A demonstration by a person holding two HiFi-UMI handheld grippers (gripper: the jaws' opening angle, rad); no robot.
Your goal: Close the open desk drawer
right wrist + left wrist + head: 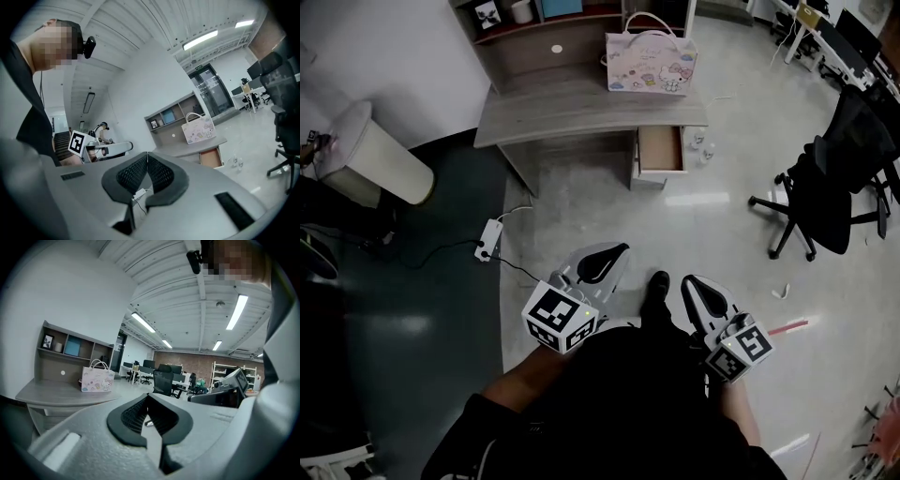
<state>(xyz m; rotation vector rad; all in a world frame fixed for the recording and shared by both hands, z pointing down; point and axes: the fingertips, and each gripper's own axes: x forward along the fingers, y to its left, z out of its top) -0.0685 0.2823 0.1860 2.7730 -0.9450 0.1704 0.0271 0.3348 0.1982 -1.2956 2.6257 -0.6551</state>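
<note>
Head view. The grey surface (581,111) stands against the wall at the top of the frame, with a shelf unit (553,23) at its back. The drawer (660,148) sits under the right end of the surface. It is pulled out toward the room, and its brown inside is exposed from above.

A pastel handbag (651,62) stands upright on the surface, above the drawer's end. Small bottles (703,150) stand on the floor (712,225) just right of the drawer. A white bin (380,155) stands left of the surface. A white power strip (488,240) lies on the floor in front of the surface's left end. A black office chair (830,183) stands to the right, apart from the surface.

Left tongs (614,255): held low, close to the person's body, pointing toward the surface. In the left gripper view the jaw tips meet, so they are clenched, with nothing between the pads.

Right tongs (694,286): also held low, beside the left pair, with a black shoe (656,286) between the two. In the right gripper view the jaw tips meet, so they are clenched on nothing. The open drawer shows beyond the tips, to the right.

Both tongs are well apart from the drawer, and neither touches it.
</note>
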